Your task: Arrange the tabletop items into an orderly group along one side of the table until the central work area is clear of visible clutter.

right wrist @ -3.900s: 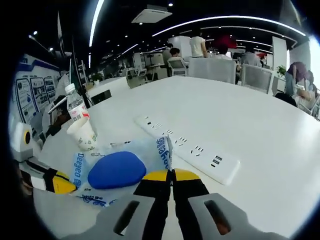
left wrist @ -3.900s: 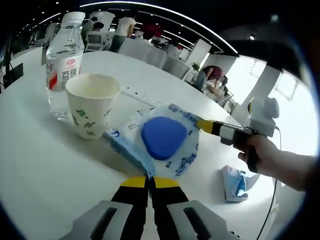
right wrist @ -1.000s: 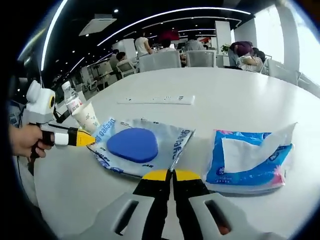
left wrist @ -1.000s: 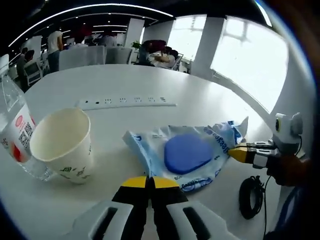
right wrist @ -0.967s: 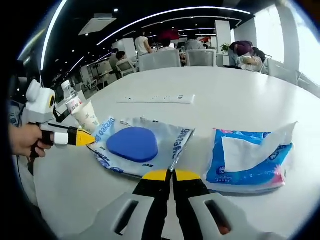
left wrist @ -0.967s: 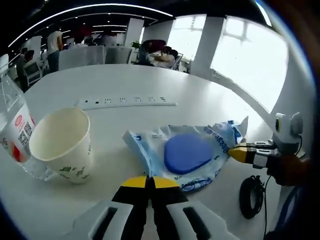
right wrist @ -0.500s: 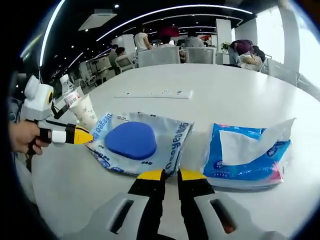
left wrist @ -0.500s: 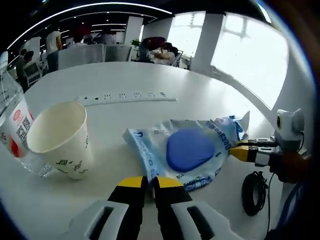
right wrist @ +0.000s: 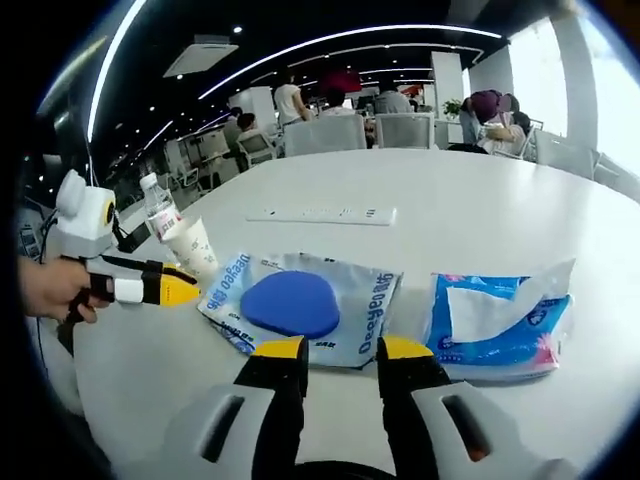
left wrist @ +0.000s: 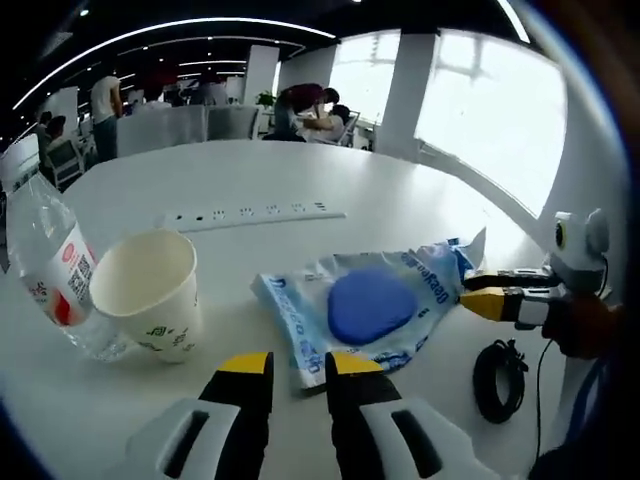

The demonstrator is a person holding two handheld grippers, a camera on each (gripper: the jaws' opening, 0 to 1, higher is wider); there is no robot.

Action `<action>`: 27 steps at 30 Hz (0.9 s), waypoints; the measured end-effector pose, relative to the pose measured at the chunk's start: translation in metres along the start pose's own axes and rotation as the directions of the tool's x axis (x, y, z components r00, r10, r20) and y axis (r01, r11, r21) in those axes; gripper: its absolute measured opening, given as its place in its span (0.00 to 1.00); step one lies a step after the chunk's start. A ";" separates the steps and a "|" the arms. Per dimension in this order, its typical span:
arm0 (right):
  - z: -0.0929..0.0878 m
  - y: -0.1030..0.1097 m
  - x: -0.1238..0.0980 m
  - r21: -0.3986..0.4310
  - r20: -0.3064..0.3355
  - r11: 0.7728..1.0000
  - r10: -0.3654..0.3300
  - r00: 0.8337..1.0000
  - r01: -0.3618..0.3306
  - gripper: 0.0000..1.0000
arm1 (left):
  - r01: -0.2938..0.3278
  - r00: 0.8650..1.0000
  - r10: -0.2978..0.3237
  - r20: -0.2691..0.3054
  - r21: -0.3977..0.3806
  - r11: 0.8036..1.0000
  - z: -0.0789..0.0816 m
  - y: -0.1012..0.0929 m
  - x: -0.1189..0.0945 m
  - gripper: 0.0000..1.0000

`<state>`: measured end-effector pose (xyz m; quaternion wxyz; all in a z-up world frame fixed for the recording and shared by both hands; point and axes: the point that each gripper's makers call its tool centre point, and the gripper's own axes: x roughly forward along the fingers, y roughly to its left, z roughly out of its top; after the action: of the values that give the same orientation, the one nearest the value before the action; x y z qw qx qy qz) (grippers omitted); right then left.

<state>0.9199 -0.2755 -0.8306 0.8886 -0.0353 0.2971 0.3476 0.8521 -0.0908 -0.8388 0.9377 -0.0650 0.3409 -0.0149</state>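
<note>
A flat wet-wipes pack (left wrist: 375,305) with a blue lid lies on the white table (left wrist: 330,185), just beyond my left gripper (left wrist: 298,368). That gripper is open, its yellow tips apart and the pack's near edge in front of the gap. In the right gripper view the same pack (right wrist: 300,300) lies just ahead of my right gripper (right wrist: 342,352), which is open too and holds nothing. The right gripper (left wrist: 500,295) also shows at the pack's far corner. The left gripper (right wrist: 150,285), held by a hand, sits at the pack's left corner.
A paper cup (left wrist: 148,295) and a water bottle (left wrist: 55,280) stand left of the pack. A white power strip (left wrist: 255,213) lies farther back. A blue tissue pack (right wrist: 495,320) lies right of the wipes. A black cable coil (left wrist: 497,380) rests near the table edge. People sit at tables behind.
Both grippers have gone from shut on the wipes pack's edges to open, letting it go. Both have pulled back slightly; the pack lies flat beside the cup.
</note>
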 end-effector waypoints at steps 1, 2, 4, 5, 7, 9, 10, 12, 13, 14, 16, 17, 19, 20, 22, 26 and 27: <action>0.003 0.003 -0.002 -0.006 0.006 1.000 0.002 1.000 -0.002 0.29 | 0.001 1.000 -0.001 0.002 0.010 1.000 0.000 0.000 -0.001 0.21; 0.006 0.006 -0.004 -0.007 0.013 1.000 0.003 1.000 -0.003 0.30 | 0.000 1.000 0.000 0.006 0.019 1.000 -0.001 0.000 -0.003 0.22; 0.009 0.009 -0.005 0.005 0.025 1.000 0.010 1.000 -0.010 0.34 | 0.001 1.000 -0.001 0.018 0.010 1.000 0.000 0.000 -0.007 0.24; 0.010 0.011 -0.006 0.019 0.032 1.000 0.012 0.999 -0.013 0.36 | 0.004 1.000 -0.004 0.026 0.002 1.000 0.001 -0.001 -0.011 0.26; 0.012 0.015 -0.010 0.031 0.036 0.999 0.016 0.999 -0.017 0.42 | 0.016 0.999 -0.016 0.042 -0.001 1.000 0.000 -0.003 -0.014 0.31; 0.014 0.021 -0.015 0.034 0.050 0.999 0.026 0.998 -0.028 0.46 | 0.024 0.998 -0.025 0.053 0.013 1.000 0.005 -0.007 -0.023 0.35; 0.015 0.024 -0.018 0.035 0.053 0.999 0.025 0.998 -0.027 0.49 | 0.026 0.998 -0.027 0.056 0.013 1.000 0.006 -0.007 -0.025 0.37; 0.014 0.028 -0.019 0.029 0.057 0.999 0.033 0.998 -0.034 0.53 | 0.032 0.997 -0.032 0.074 0.002 0.999 0.007 -0.007 -0.031 0.40; 0.015 0.031 -0.021 0.021 0.062 0.999 0.041 0.997 -0.042 0.56 | 0.035 0.997 -0.036 0.074 0.003 0.999 0.006 -0.006 -0.033 0.42; 0.015 0.033 -0.022 0.018 0.063 0.999 0.044 0.997 -0.045 0.59 | 0.038 0.996 -0.038 0.076 0.010 0.999 0.005 -0.005 -0.036 0.43; 0.015 0.037 -0.025 0.011 0.063 0.998 0.062 0.996 -0.063 0.66 | 0.043 0.996 -0.045 0.071 0.030 0.999 0.004 -0.006 -0.041 0.48; 0.016 0.039 -0.027 0.001 0.063 0.998 0.068 0.996 -0.068 0.69 | 0.045 0.996 -0.048 0.072 0.042 0.998 0.003 -0.004 -0.046 0.50; 0.019 0.044 -0.030 -0.010 0.069 0.997 0.083 0.994 -0.082 0.74 | 0.048 0.996 -0.052 0.079 0.049 0.998 0.002 -0.001 -0.053 0.54; 0.023 0.048 -0.033 -0.010 0.069 0.996 0.092 0.993 -0.091 0.77 | 0.049 0.995 -0.054 0.085 0.059 0.997 0.002 0.001 -0.057 0.57; 0.026 0.053 -0.032 -0.028 0.069 0.995 0.101 0.992 -0.100 0.86 | 0.059 0.993 -0.065 0.097 0.066 0.996 0.004 0.001 -0.067 0.63; 0.032 0.063 -0.033 -0.120 0.056 0.987 0.110 0.992 -0.103 0.94 | 0.104 0.987 -0.110 0.119 0.060 0.993 0.003 0.003 -0.077 0.71; 0.034 0.065 -0.032 -0.126 0.056 0.987 0.110 0.992 -0.103 0.97 | 0.107 0.985 -0.114 0.127 0.067 0.992 0.003 0.004 -0.079 0.72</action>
<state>0.8771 -0.2368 -0.7756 0.8738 -0.0633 0.2486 0.4132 0.7934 -0.0813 -0.7869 0.9573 -0.0564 0.2741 -0.0728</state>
